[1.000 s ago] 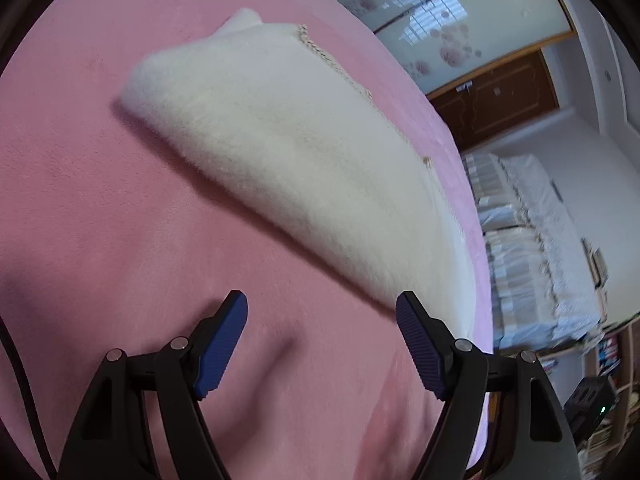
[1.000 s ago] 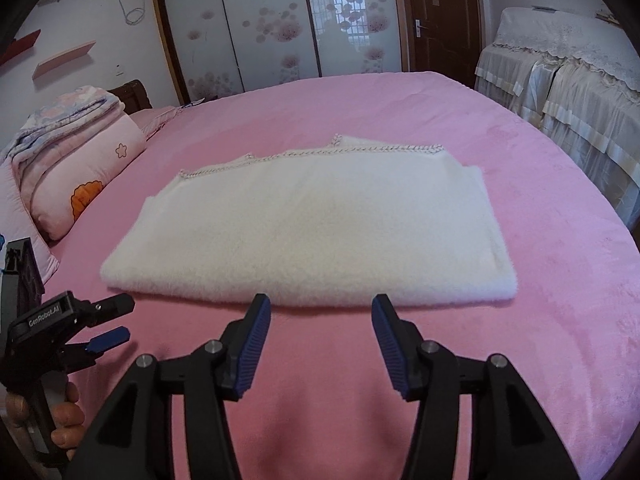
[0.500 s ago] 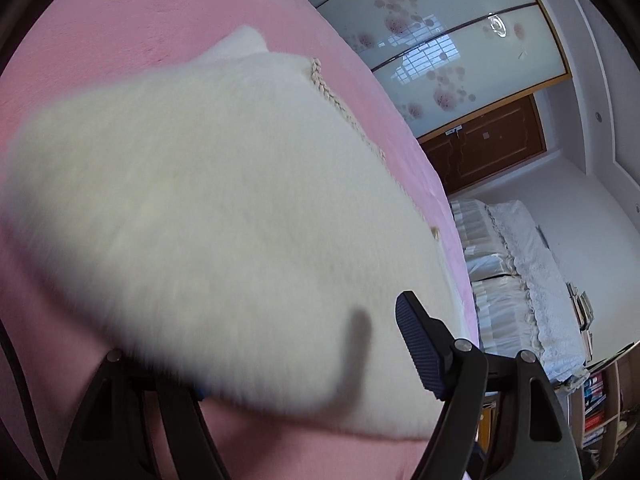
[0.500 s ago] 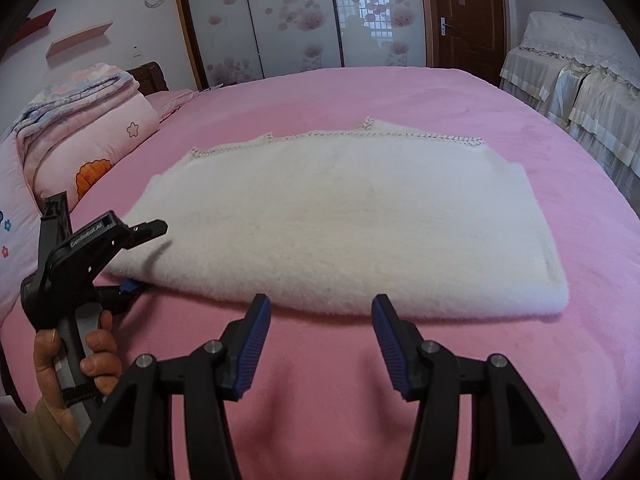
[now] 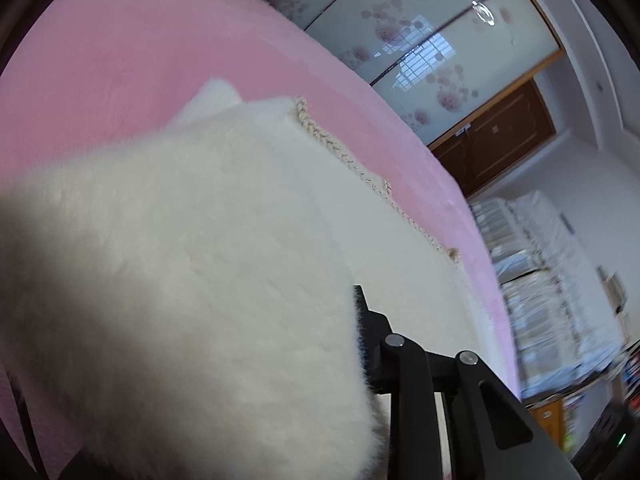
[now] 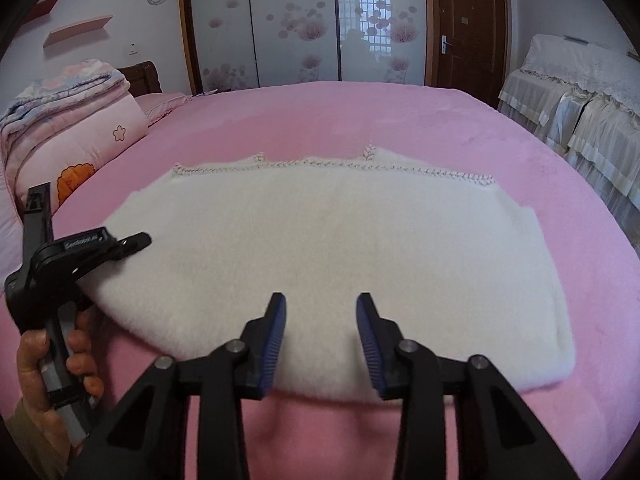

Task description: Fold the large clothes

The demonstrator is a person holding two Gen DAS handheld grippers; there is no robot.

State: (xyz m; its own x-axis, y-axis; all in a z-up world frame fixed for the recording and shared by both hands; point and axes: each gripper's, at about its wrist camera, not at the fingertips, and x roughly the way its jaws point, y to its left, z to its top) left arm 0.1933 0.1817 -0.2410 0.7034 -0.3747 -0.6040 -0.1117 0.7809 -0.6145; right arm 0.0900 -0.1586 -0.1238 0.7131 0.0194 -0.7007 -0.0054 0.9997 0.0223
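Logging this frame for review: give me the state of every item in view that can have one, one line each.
White fleece garment: folded, lying flat on the bed.
Left gripper: at the garment's left edge, one finger over the fabric; closure unclear.
Right gripper: open, empty, over the garment's near edge.
Pink bed cover: spread smooth.
Quilt stack: folded, piled at the headboard.
Wooden door: shut.
Sliding wardrobe doors: shut.

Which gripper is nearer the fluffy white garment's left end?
Left. The left gripper is at that end of the fluffy white garment, its fingers around the edge. The right gripper, open, hovers over the near edge's middle.
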